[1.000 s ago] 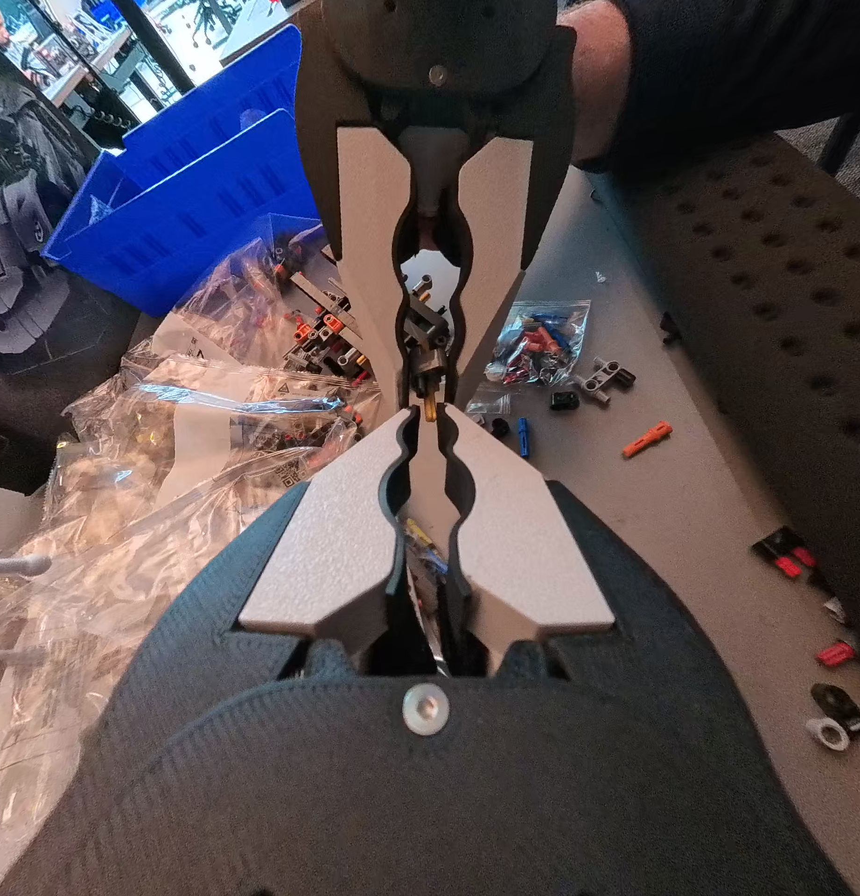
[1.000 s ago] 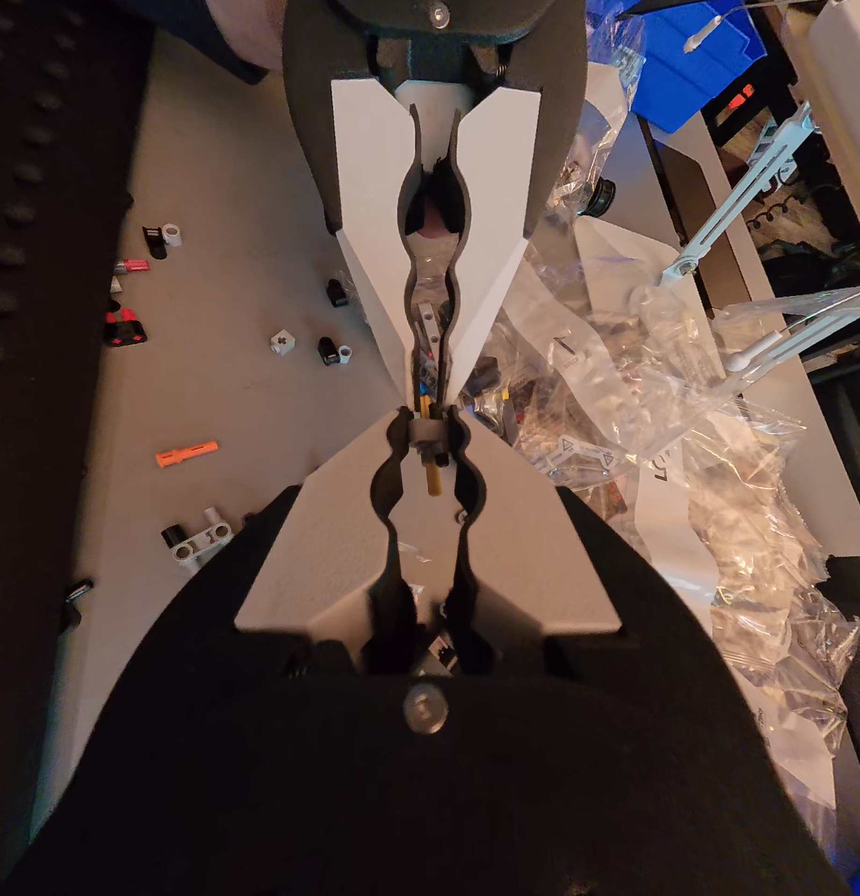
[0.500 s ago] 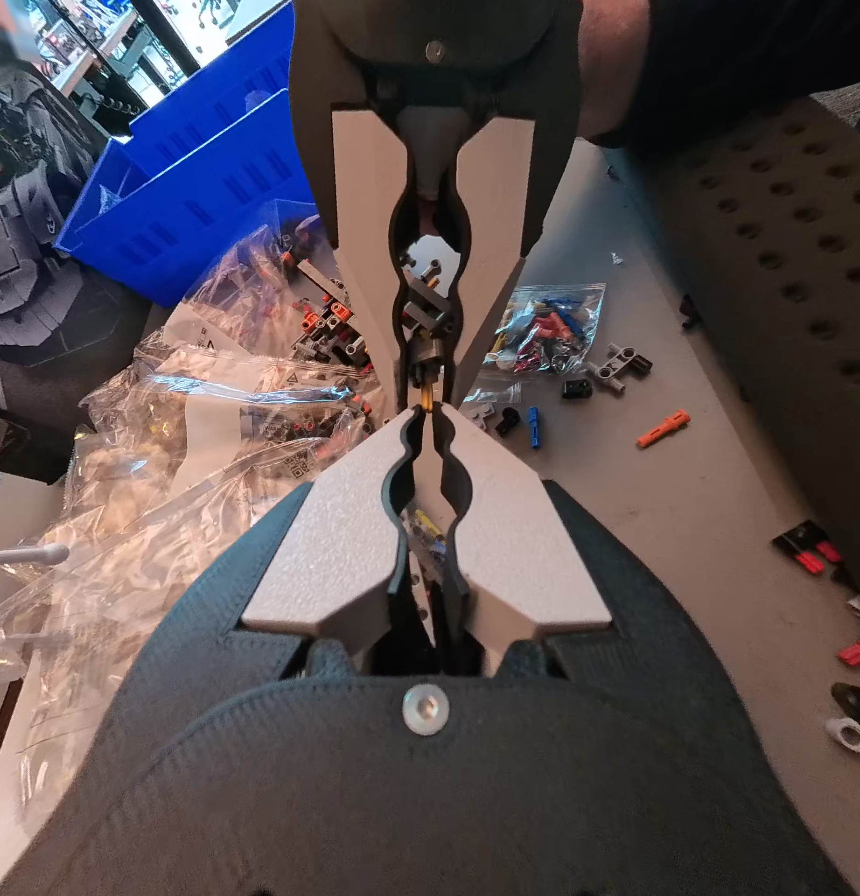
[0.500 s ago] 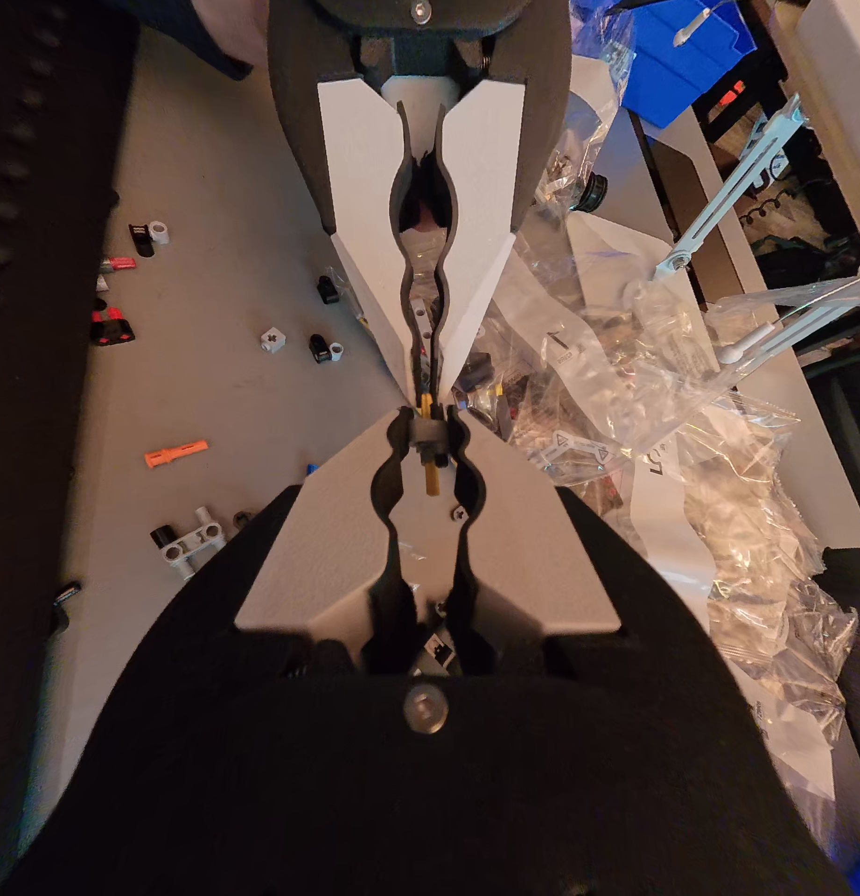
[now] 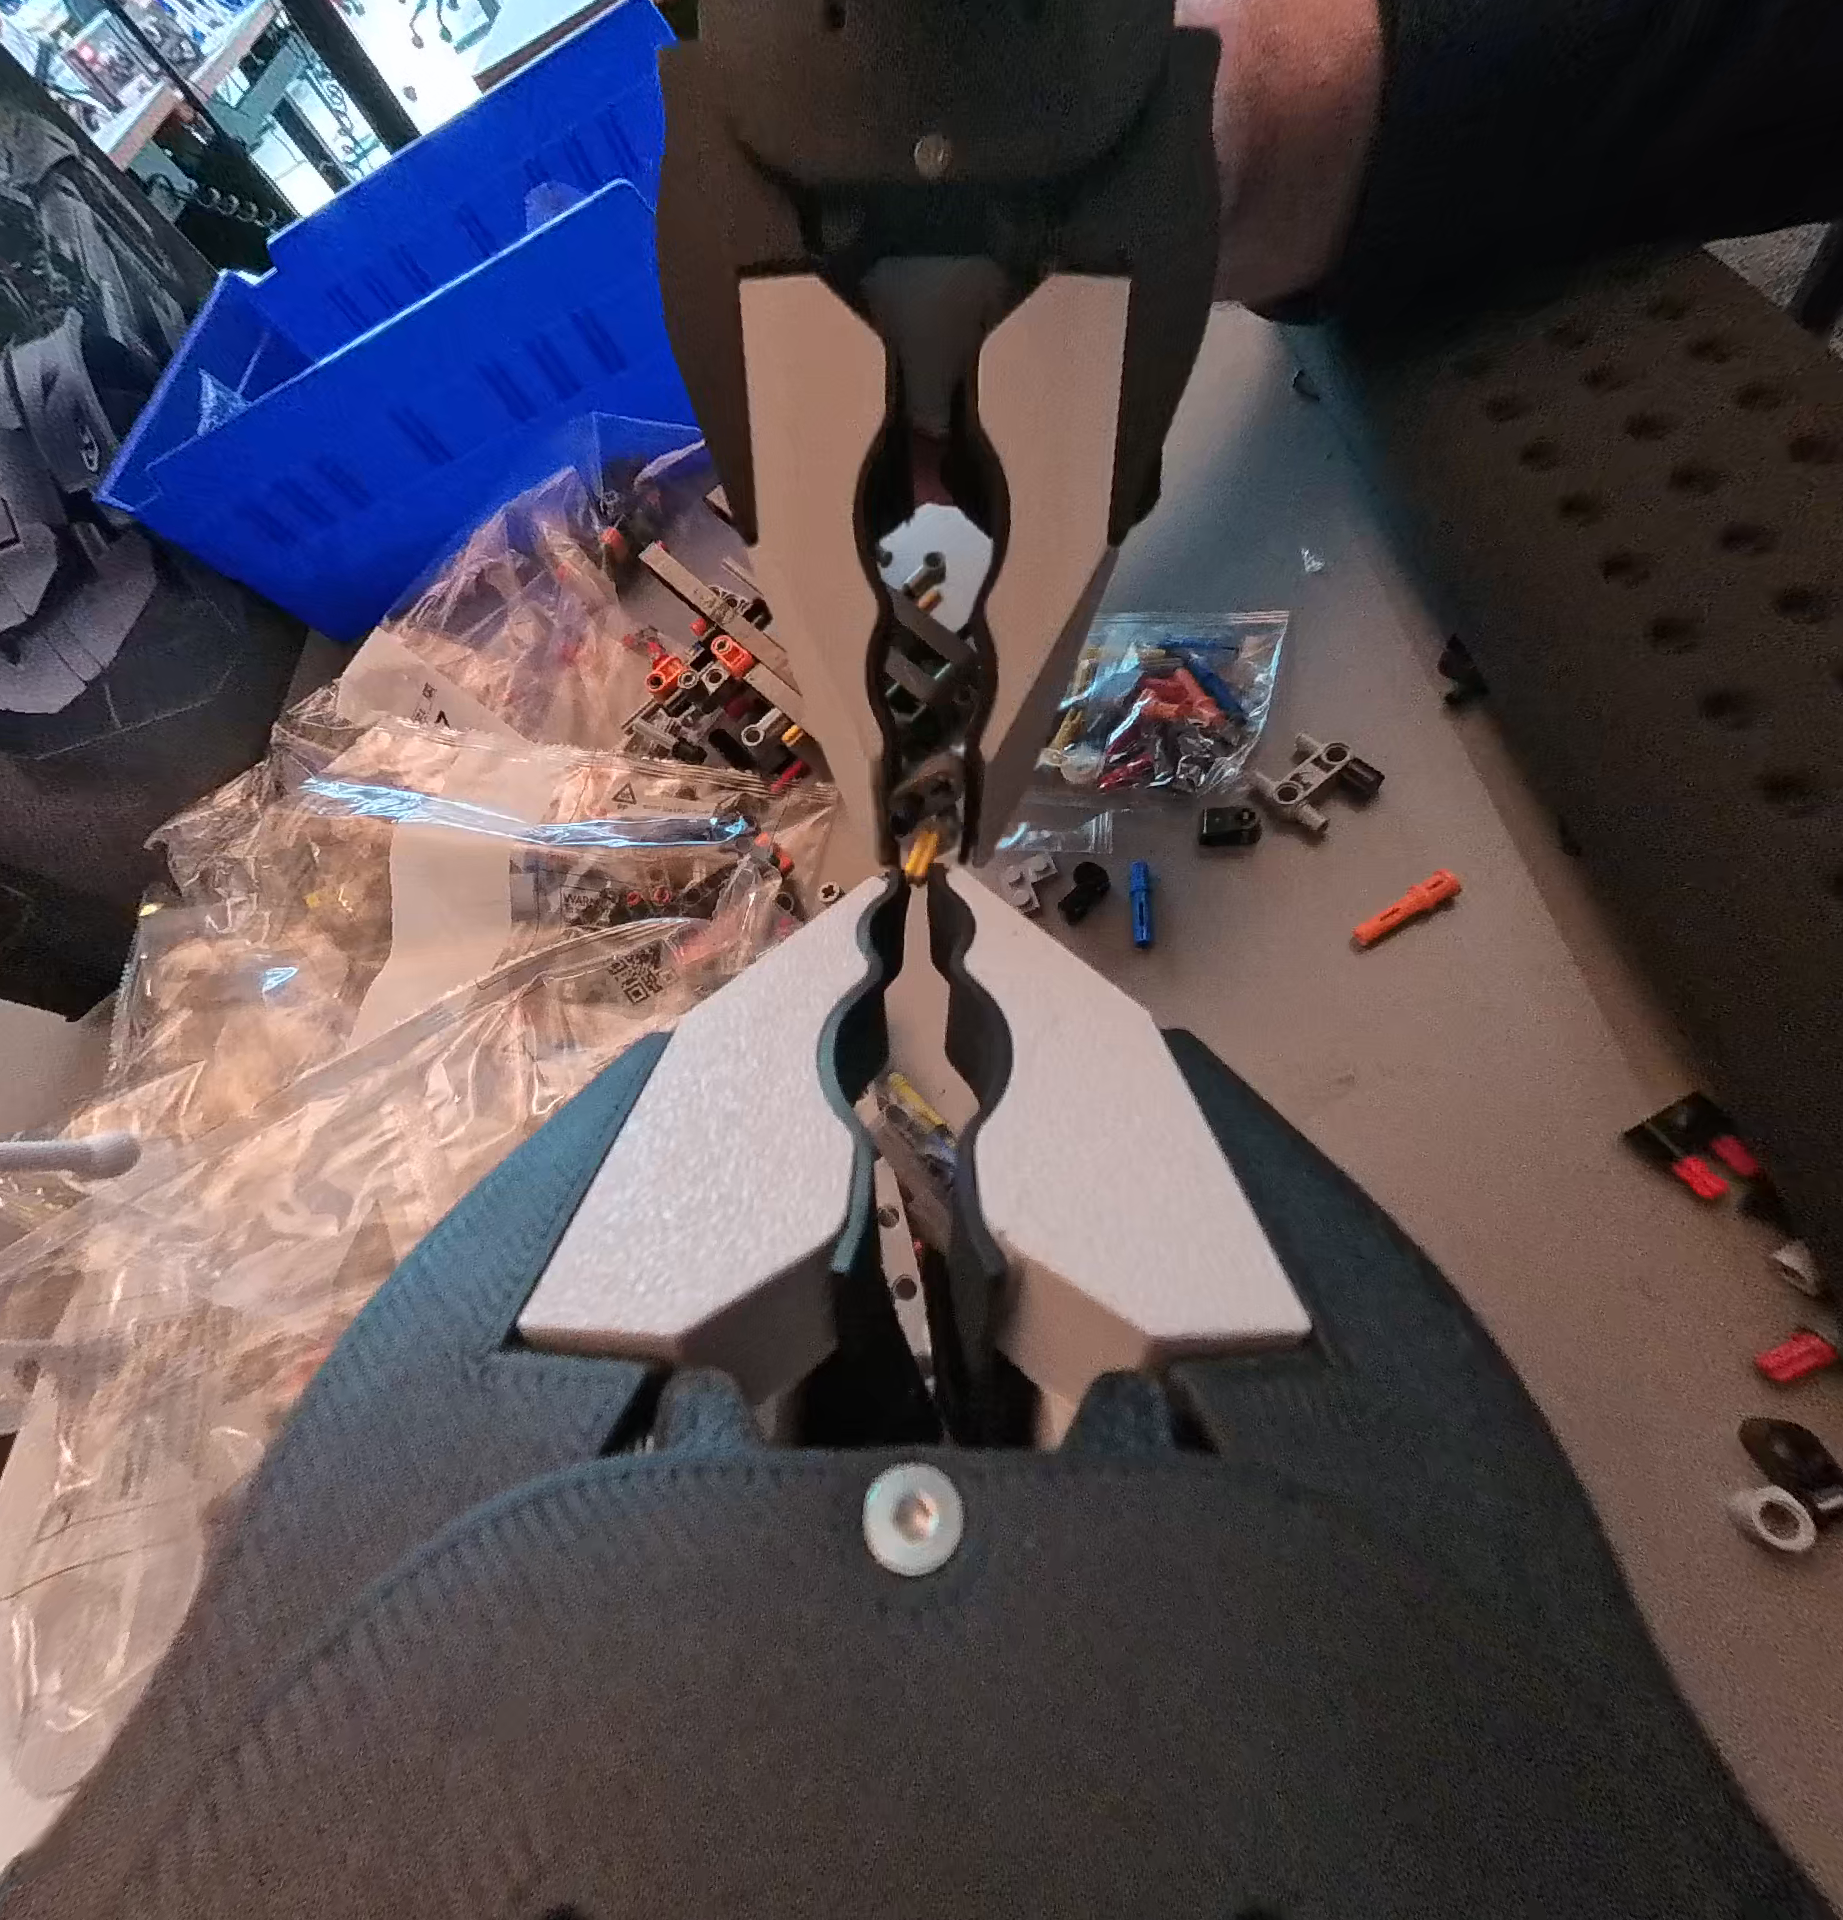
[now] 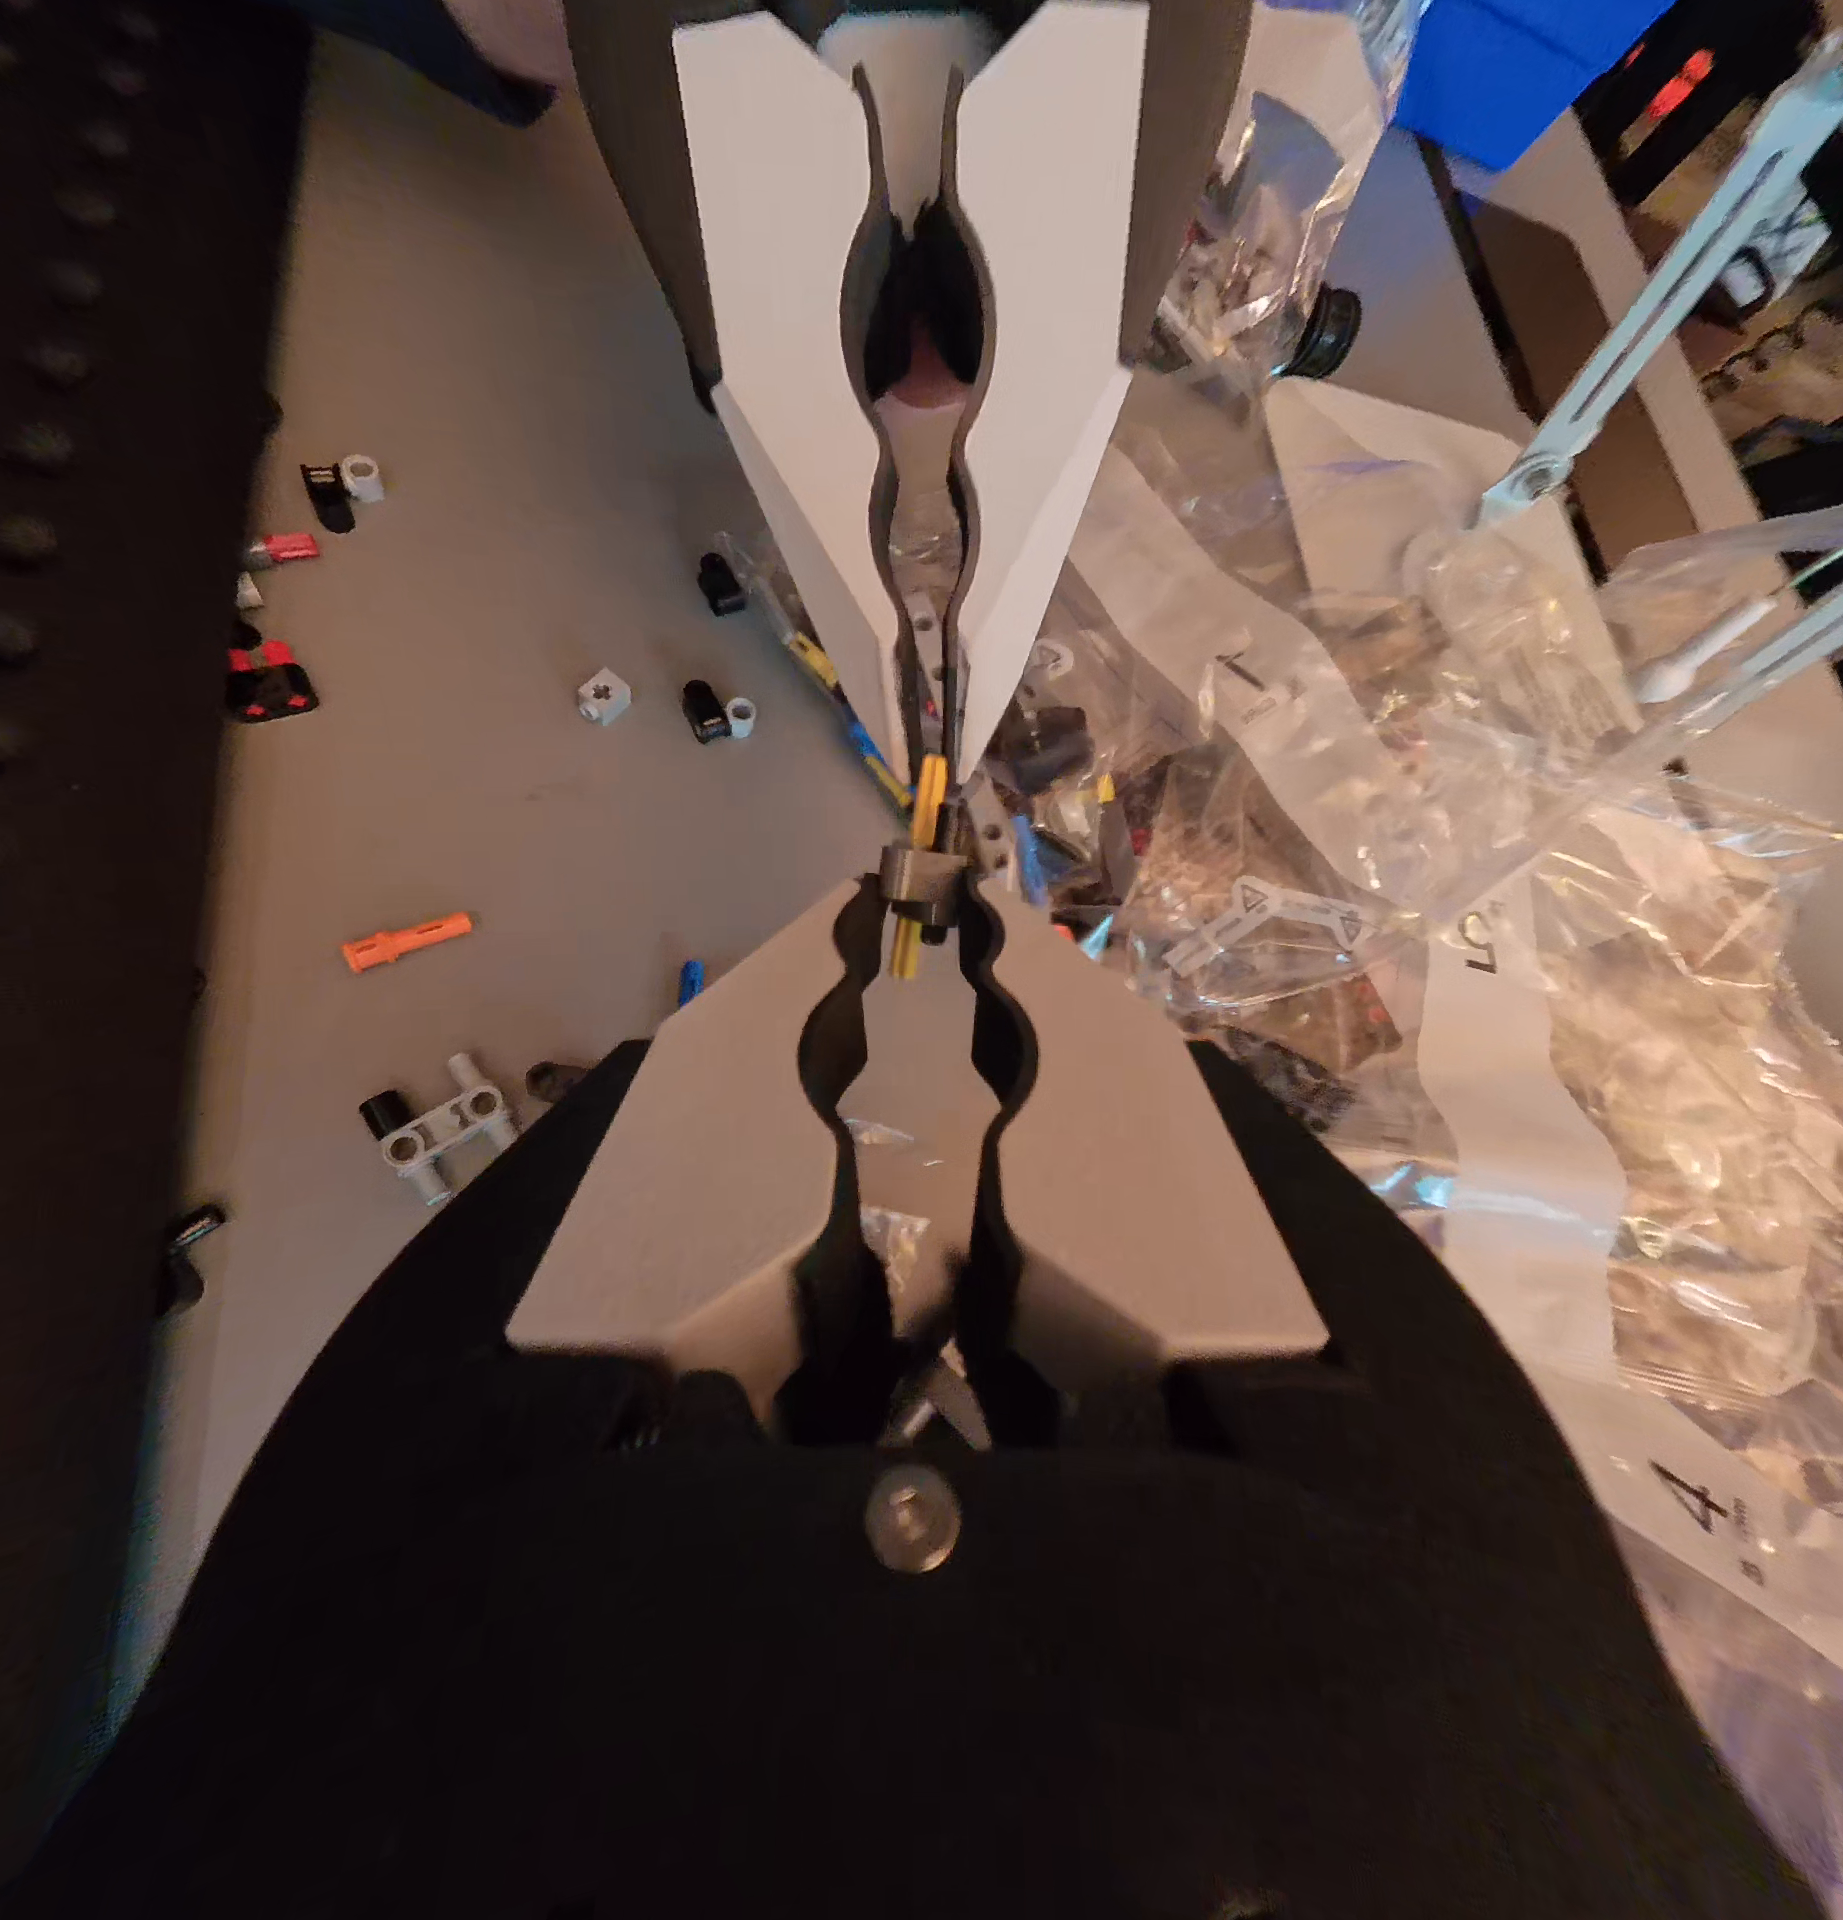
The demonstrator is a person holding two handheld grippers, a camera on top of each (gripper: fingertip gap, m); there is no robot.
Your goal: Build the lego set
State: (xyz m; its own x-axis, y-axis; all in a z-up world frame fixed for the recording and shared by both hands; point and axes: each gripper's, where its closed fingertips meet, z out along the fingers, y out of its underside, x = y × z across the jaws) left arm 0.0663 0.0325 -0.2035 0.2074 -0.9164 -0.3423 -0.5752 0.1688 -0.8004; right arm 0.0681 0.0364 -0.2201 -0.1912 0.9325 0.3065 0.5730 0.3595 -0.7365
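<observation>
The two tools meet tip to tip above the grey counter [image 6: 501, 810]. The right hand-held gripper [image 6: 922, 896] is clenched on a small dark grey plastic connector [image 6: 919, 875], through which a slim yellow plastic axle [image 6: 925, 831] runs. The far end of that axle sits between the tips of the left hand-held gripper [image 5: 909, 881], which looks closed on it, though in the left wrist view the contact is too fine to be sure.

The risk, as I judge it, is misalignment: the axle looks slightly tilted against the connector, so a push off its line could jam it, twist the connector in the narrow grip, or flick either piece down among the crinkled clear plastic bags [image 6: 1519, 935] beside the connector, where it would be hard to find. The grip on both parts is only at the very fingertips, so slipping seems likely under force.

The bags carry white printed panels with warning symbols, codes and a large numeral; I leave the wording aside. No brand mark is clearly legible on the blue plastic bins [image 5: 397, 416] beyond the bags.
</observation>
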